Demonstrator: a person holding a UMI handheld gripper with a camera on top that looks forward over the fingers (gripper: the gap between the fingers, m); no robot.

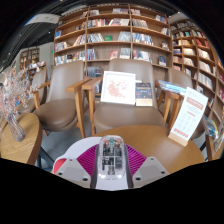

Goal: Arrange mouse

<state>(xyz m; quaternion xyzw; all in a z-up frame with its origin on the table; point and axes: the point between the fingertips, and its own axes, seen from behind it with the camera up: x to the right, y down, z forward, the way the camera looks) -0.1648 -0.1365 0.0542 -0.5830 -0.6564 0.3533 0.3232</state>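
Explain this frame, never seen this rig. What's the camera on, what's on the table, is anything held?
One picture, from a wide-angle camera riding on a hand-held two-finger gripper and looking forward along its fingers; no robot arm. The pink pads are part of the fingers. A white and grey mouse sits between them, pressed from both sides, so it appears held, just above a round wooden table. A standing sign is on the table's right. Beyond are wooden chairs, one holding a booklet, then bookshelves.
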